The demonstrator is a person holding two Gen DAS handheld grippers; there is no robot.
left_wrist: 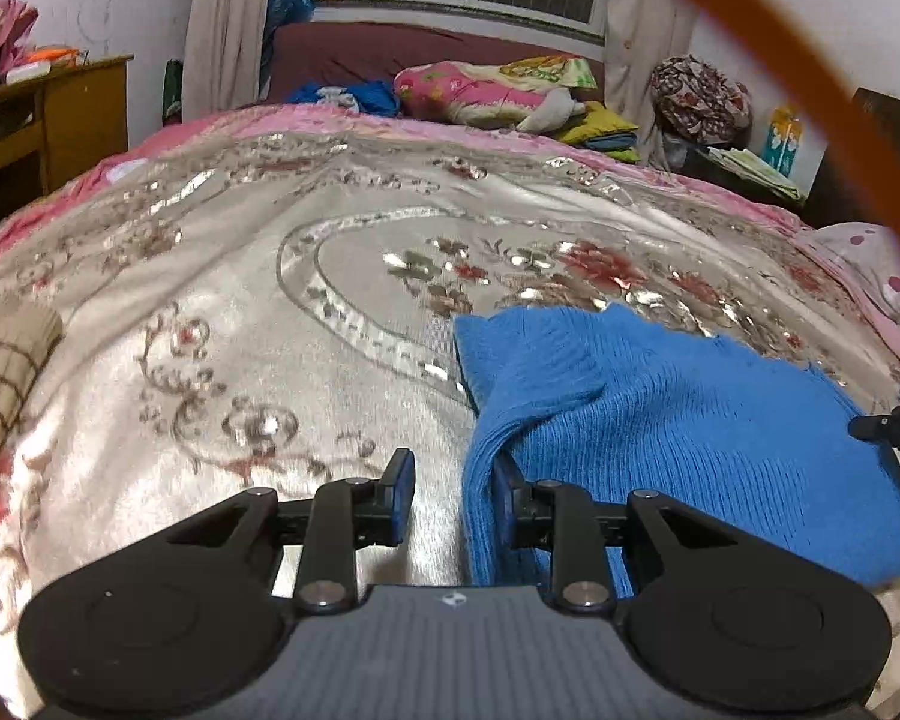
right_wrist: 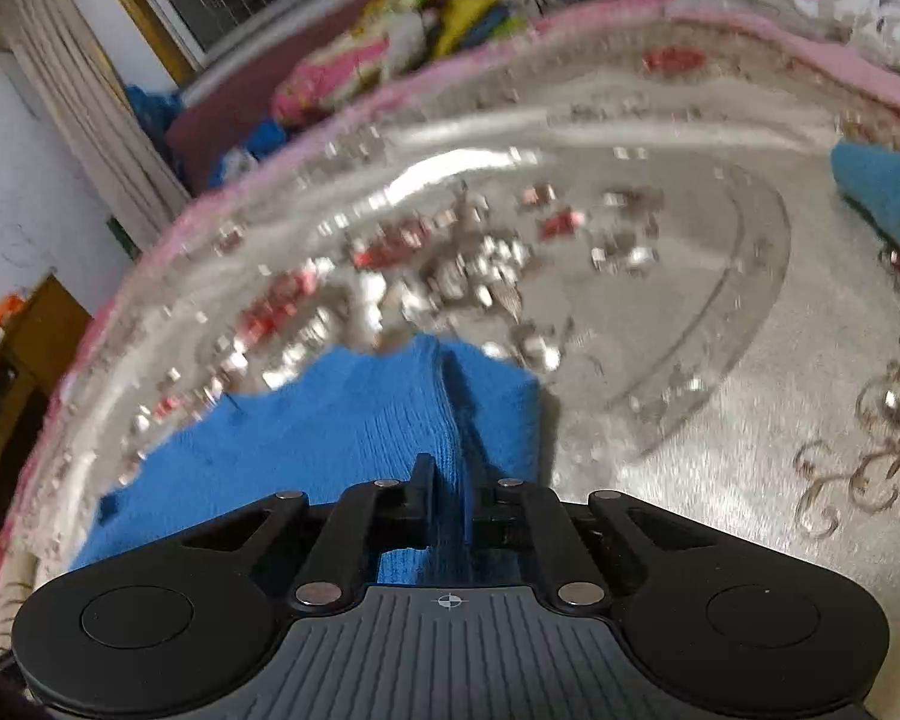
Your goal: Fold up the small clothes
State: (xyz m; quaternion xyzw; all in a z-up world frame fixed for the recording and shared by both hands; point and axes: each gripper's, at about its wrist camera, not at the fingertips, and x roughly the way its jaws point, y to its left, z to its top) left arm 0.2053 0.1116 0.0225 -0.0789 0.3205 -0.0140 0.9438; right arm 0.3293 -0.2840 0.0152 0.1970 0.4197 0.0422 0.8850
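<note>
A blue knitted garment (left_wrist: 660,420) lies on the shiny floral bedspread (left_wrist: 270,276), partly folded, with a fold ridge along its left edge. My left gripper (left_wrist: 456,492) is open at that left edge; the right finger (left_wrist: 513,495) is partly under the raised fold, the left finger (left_wrist: 399,495) is on bare bedspread. In the right wrist view my right gripper (right_wrist: 450,498) is shut on a ridge of the blue knitted garment (right_wrist: 342,420). The right gripper's tip also shows at the left wrist view's right edge (left_wrist: 894,423).
A folded tan checked cloth (left_wrist: 6,372) lies at the bed's left side. Pillows and piled clothes (left_wrist: 492,90) sit at the head of the bed. A wooden desk (left_wrist: 48,114) stands to the left. Another blue piece (right_wrist: 888,198) shows at the right.
</note>
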